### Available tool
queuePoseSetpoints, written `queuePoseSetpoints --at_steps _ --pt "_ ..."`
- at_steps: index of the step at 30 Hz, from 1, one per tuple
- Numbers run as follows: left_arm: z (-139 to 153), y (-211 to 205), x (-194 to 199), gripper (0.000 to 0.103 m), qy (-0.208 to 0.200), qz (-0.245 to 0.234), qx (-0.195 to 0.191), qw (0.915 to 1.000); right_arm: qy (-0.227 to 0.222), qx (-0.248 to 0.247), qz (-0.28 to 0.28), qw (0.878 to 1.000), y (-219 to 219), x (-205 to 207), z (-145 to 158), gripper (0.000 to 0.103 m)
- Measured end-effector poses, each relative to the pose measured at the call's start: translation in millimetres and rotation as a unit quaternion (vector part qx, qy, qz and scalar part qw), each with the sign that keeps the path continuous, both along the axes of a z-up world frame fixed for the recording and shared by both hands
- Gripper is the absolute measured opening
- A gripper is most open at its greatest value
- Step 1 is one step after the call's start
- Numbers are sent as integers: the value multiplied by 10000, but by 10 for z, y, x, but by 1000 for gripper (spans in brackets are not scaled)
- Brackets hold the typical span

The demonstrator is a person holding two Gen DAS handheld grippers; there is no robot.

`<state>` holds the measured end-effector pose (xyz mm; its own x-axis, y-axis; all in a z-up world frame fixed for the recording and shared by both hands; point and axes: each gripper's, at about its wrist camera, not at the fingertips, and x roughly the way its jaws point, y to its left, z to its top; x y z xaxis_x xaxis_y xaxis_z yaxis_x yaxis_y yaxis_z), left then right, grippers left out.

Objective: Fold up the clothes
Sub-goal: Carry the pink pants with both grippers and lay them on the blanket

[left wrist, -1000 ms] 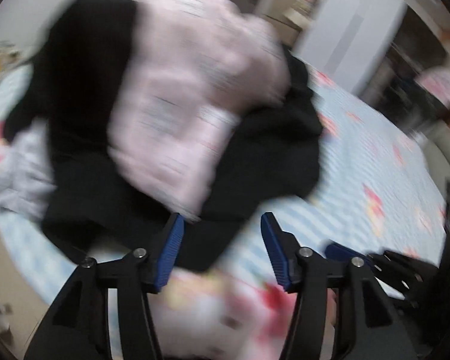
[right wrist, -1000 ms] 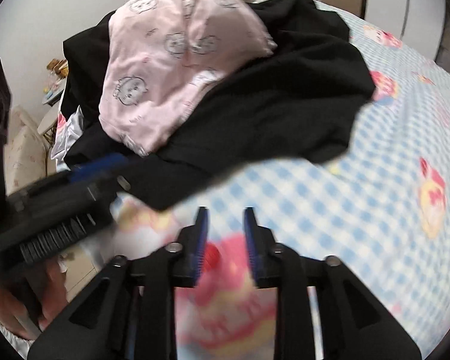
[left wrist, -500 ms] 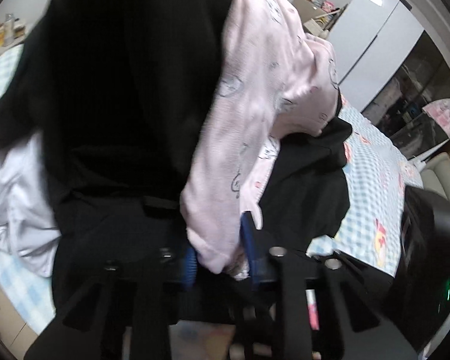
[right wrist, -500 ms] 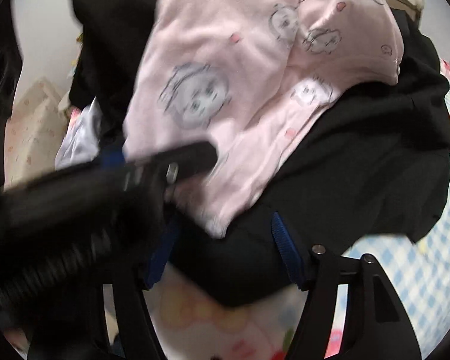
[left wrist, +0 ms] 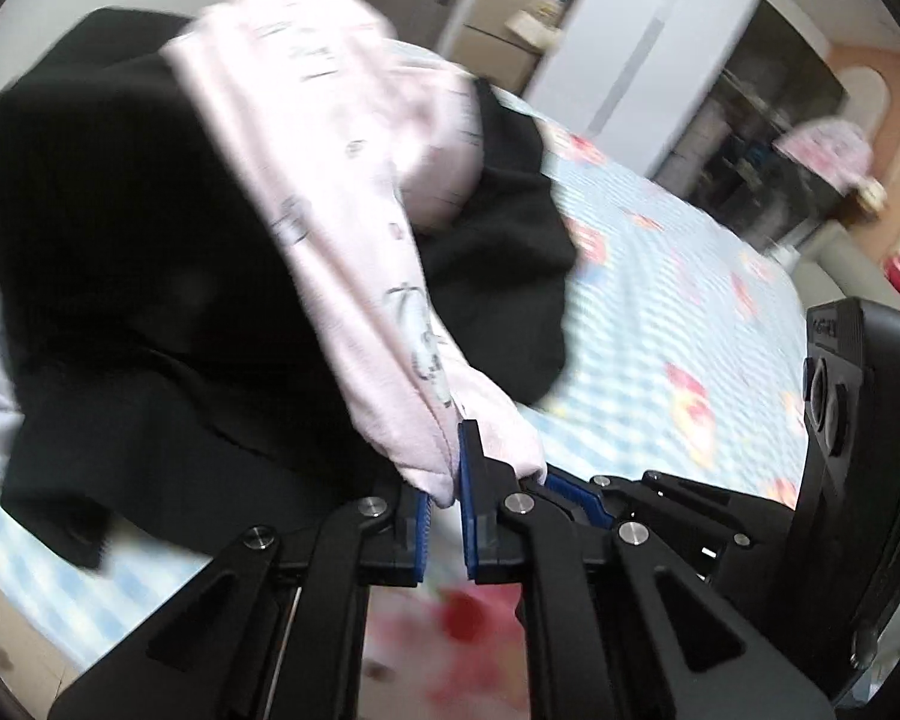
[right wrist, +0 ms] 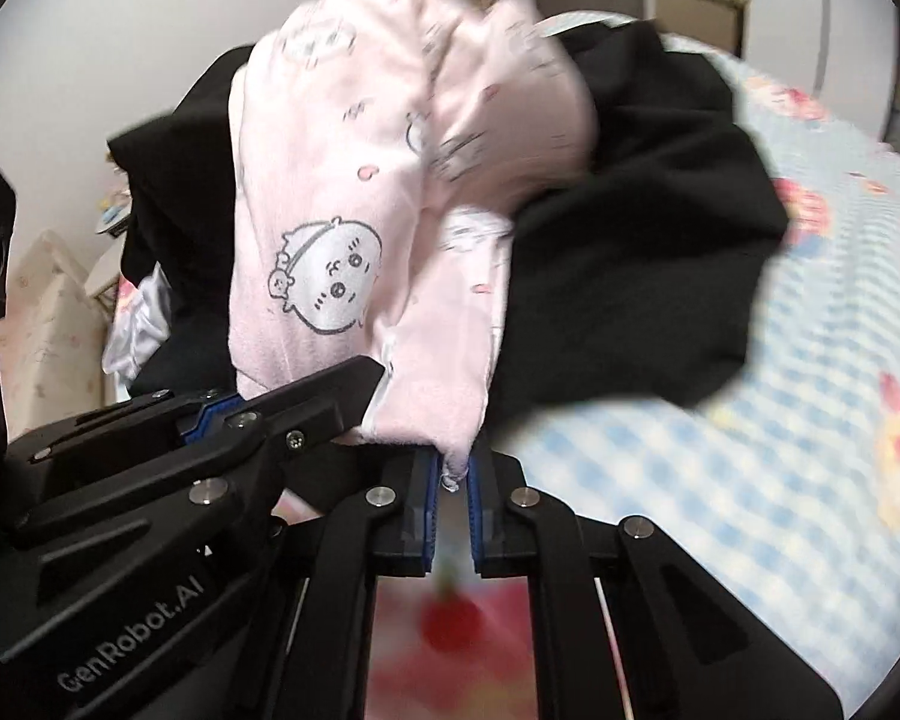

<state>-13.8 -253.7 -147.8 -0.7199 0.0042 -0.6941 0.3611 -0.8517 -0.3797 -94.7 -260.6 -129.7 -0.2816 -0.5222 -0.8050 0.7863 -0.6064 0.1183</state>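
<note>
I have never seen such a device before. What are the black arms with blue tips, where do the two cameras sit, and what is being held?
No robot is here. A person holds one hand-held clamp in each hand, and each clamp carries a wide-angle camera that looks forward along its two fingers. One picture comes from the left gripper, the other from the right gripper.

Each has closed its blue pads on the lower edge of a pink garment printed with cartoon faces. The garment lies over a pile of black clothes on a bed with a blue checked sheet. In each picture the other clamp also shows at the side.
</note>
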Motion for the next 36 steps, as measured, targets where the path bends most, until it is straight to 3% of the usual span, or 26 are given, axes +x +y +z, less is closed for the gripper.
queuePoseSetpoints --at_steps 4,7,14,18,22,26,29,30,31,32,36 --pt "79 758 15 8 28 -870 -23 9962 -70 -46 -547 9985 852 27 116 6" --pt "86 1444 41 8 -19 -1600 -60 9871 -13 27 -1037 9946 1651 94 203 6" --pt "51 3160 -290 8 -213 -2935 -76 9557 -38 36 -2312 9729 3325 208 302 6" --pt "52 3936 -347 8 -294 -3507 -134 9359 -2 87 -2802 9599 3975 165 271 6" --pt "93 4400 -314 9 -277 -3812 -117 9240 -11 121 -3183 9479 4516 38 210 6" --pt "-112 4445 -364 14 -639 -3800 -162 9226 -21 154 -3558 9344 5056 -88 149 6" --pt "-304 4138 -332 37 -822 -3855 -126 9189 -257 -198 -3631 9312 5269 -133 156 7" --pt "-363 3945 -306 53 -803 -3785 -101 9220 -362 -415 -3599 9314 5308 -146 181 9" --pt "-383 3779 -271 56 -799 -3640 -47 9280 -424 -587 -3524 9330 5290 -169 210 15" --pt "-398 3599 -240 56 -770 -3421 53 9365 -493 -737 -3401 9362 5224 -204 222 23" --pt "-463 2903 -151 56 -672 -2468 406 9659 -833 -884 -2600 9579 4658 -283 64 32"
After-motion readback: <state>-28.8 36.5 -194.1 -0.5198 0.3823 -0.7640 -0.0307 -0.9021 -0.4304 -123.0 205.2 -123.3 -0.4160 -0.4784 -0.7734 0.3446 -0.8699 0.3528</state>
